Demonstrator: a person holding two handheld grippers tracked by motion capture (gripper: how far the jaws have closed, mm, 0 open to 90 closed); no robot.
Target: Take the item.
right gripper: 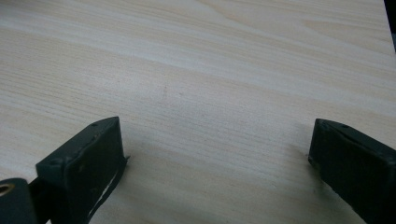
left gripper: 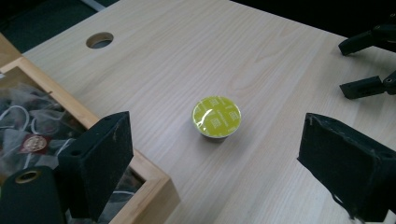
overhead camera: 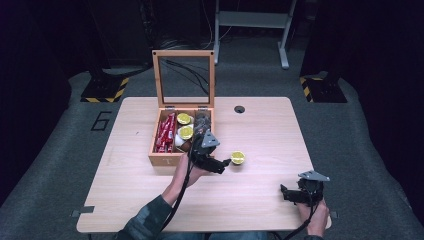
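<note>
Your left gripper gapes wide before a round, foil-topped yellow pod on pale woodgrain table; your right gripper is equally wide, empty.

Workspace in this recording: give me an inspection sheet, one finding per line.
Surface: light wooden table, cable hole near far edge.
Job's things: yellow-lidded capsule alone on table; wooden box, glass lid up, holding more capsules, red sachets, tea bags.
Clutter: nothing seen.
Grippers: left gripper open, capsule ahead of jaws; right gripper open over bare wood.
Cables: black leads trail along forearms.
Surroundings: dark floor, hazard-striped stand bases.
</note>
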